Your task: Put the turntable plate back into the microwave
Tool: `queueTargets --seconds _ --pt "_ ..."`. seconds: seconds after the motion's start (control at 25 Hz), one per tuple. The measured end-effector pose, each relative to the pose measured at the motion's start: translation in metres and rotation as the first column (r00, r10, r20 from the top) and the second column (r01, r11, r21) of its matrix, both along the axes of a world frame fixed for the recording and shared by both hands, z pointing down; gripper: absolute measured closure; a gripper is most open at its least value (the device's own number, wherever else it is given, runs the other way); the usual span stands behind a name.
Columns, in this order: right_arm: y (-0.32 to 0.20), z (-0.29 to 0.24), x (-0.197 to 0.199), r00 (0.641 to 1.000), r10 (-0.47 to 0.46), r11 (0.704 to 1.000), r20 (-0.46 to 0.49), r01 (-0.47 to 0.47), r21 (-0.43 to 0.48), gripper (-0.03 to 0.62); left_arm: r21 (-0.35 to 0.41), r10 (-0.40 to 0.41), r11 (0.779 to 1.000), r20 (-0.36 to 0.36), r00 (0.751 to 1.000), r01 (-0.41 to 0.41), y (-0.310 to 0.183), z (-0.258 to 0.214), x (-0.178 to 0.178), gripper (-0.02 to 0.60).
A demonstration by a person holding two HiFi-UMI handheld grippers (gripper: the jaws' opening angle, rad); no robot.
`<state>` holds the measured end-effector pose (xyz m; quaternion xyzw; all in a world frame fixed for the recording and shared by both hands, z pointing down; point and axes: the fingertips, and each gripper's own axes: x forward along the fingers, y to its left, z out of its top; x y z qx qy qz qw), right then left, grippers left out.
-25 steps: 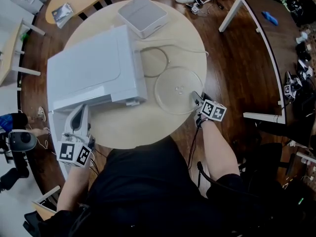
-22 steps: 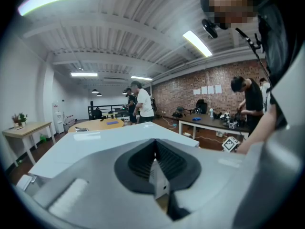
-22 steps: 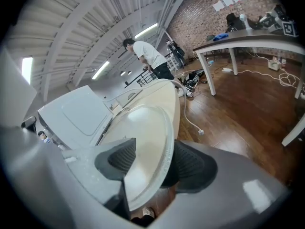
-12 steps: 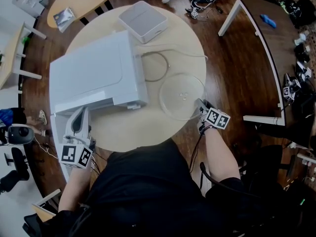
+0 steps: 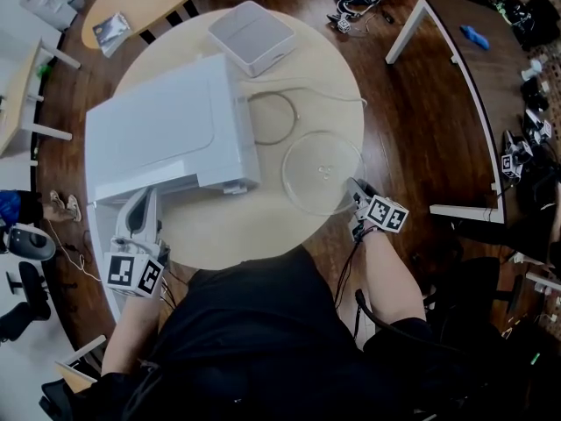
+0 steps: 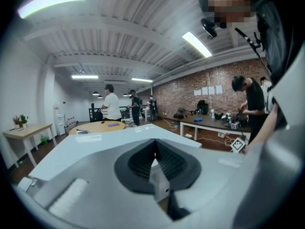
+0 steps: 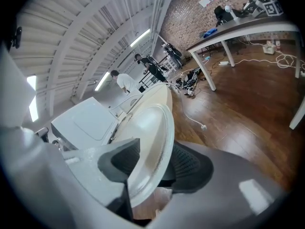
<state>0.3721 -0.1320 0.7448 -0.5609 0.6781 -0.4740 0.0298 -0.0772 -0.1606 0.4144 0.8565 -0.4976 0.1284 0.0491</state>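
Far left, the left gripper has its jaws pinched together on a white edge. That looks like the open door of the microwave, so my guess is it's keeping the door out of the way.

The glass plate sits flat on the bench, just right of the microwave, and its near rim reaches the bench edge. I'd expect it to be stiff, fairly heavy for how thin it is, slick, and definitely breakable. The raised rim is the only sensible place to grab it, and held from one side like that it'll want to sag or swing. It also has to be carried left and through the door opening without clipping the frame.

The right gripper is on that near-right rim. Its jaws have just been closing, and the rim is between them with a pad against each face.

The bench is round, pale and smooth, so the plate could slide on it. To the right there's a hard dark wood floor, bad news if it drops, and a dark desk on white legs.
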Motion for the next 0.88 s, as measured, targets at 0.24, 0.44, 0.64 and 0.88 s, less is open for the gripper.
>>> queueTargets --seconds 0.24,0.44,0.64,0.88 --pt "-0.007 0.002 -0.003 0.994 -0.015 1.000 0.106 0.016 -0.010 0.350 0.024 0.013 1.000 0.030 0.999 -0.014 0.002 -0.010 0.002 0.575" --pt "-0.018 0.000 -0.023 0.987 -0.078 0.997 0.144 0.080 -0.012 0.313 0.018 -0.001 1.000 0.027 1.000 0.000 0.006 -0.011 0.000 0.575" --pt "-0.024 0.009 -0.029 0.983 -0.083 0.994 0.161 0.093 -0.054 0.310 0.004 -0.008 1.000 0.020 1.000 0.007 0.008 -0.009 -0.001 0.575" --pt "-0.018 0.006 -0.025 0.979 -0.077 0.996 0.188 0.085 -0.035 0.359 0.000 -0.009 1.000 0.015 1.000 0.009 0.007 -0.010 -0.002 0.575"
